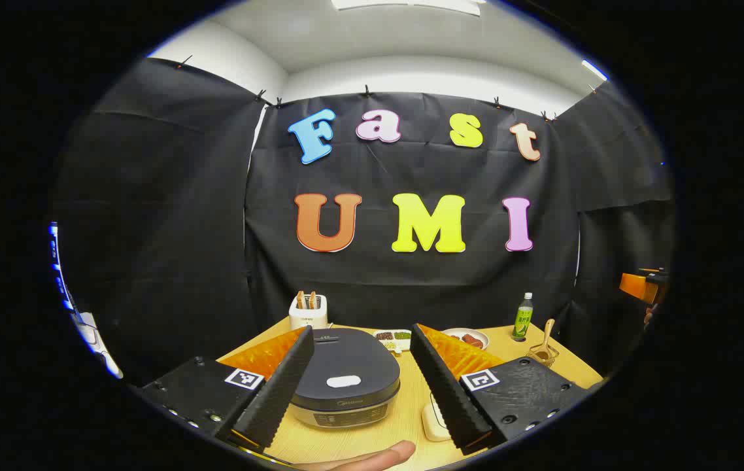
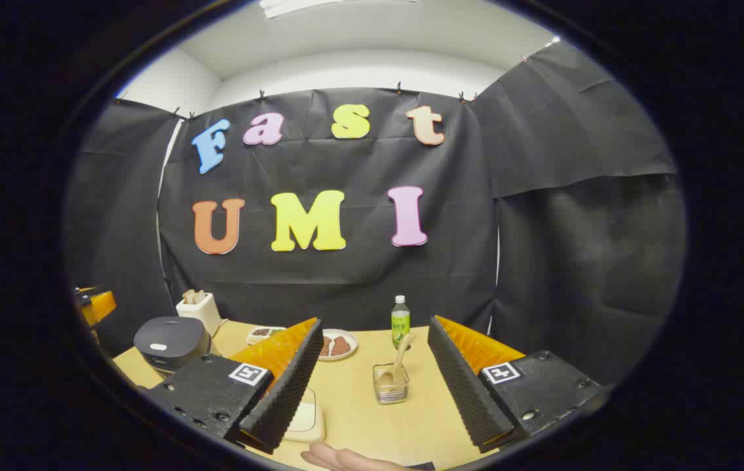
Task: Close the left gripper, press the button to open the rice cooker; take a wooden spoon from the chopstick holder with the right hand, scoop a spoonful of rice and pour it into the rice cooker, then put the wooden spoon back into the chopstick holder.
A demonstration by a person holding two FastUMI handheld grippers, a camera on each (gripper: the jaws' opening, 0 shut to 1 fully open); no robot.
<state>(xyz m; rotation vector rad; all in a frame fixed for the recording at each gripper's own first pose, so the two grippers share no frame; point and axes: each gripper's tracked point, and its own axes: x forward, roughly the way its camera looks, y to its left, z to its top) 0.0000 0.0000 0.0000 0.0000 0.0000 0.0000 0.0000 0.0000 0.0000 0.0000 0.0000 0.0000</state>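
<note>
Your light wooden surface [image 1: 405,409] spreads out under both tools, its far edge running along the black booth wall. On it, the dark grey, rounded rice cooker [image 1: 346,379] sits with its lid down, a pale oval button [image 1: 344,381] on top and a silver band around the front; in the left gripper view it lies straight ahead between your fingers, and in the right gripper view it stands at the far left [image 2: 170,341]. Behind it is one white toaster [image 1: 308,312] with two slices poking up. One white round plate [image 2: 338,345] with reddish food and one small rectangular dish [image 1: 393,336] lie toward the back. One green-labelled clear bottle [image 2: 400,322] stands near the wall. One clear square chopstick holder [image 2: 391,383] carries a single wooden spoon [image 2: 399,362], leaning, bowl down. A cream flat pad [image 2: 305,415] lies by your near edge.

Your left tongs [image 1: 362,386] are spread wide, touching nothing. Your right tongs [image 2: 375,383] are likewise apart, the holder framed between them with bare surface around it. A fingertip [image 1: 372,456] shows at the bottom.
</note>
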